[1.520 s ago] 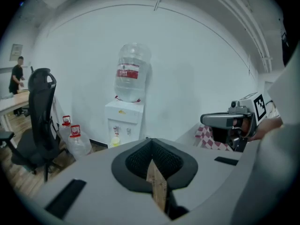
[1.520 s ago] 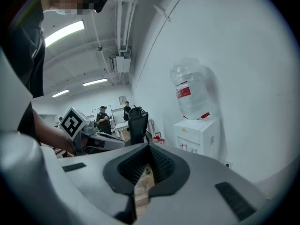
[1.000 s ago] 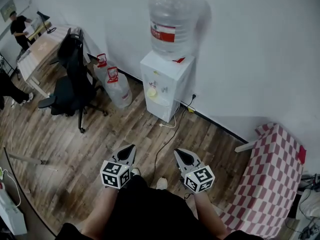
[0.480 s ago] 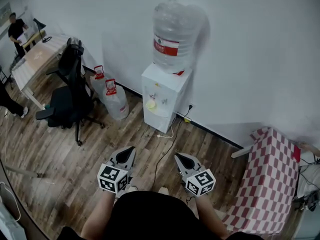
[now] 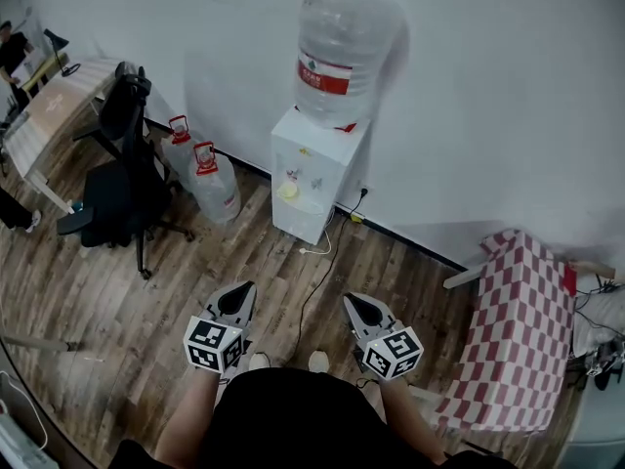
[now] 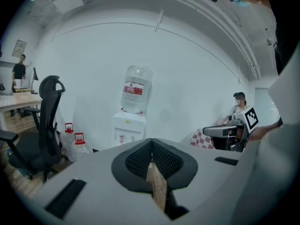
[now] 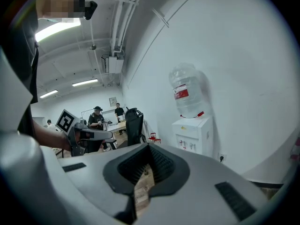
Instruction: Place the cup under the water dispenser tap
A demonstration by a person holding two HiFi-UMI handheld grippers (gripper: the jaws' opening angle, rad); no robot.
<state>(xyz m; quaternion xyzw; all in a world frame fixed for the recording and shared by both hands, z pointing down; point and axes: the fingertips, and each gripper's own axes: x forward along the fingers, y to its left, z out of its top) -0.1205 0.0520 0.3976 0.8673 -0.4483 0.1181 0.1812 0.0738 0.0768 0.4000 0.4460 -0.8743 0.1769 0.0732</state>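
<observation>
The white water dispenser stands against the wall with a large clear bottle on top. A small yellow thing, perhaps the cup, sits in its front recess; it is too small to make out. My left gripper and right gripper are held side by side over the wooden floor, well short of the dispenser, both shut and holding nothing. The left gripper view shows its jaws closed, with the dispenser far ahead. In the right gripper view the jaws meet, and the dispenser is off to the right.
A black office chair and two spare water bottles stand to the left of the dispenser. A cable trails across the floor in front of it. A red-checked table is at the right and a desk at the far left.
The head view has shifted, so the chair and desk have slid left in the picture. Both grippers have been carried along a little, still side by side, shut and holding nothing.
</observation>
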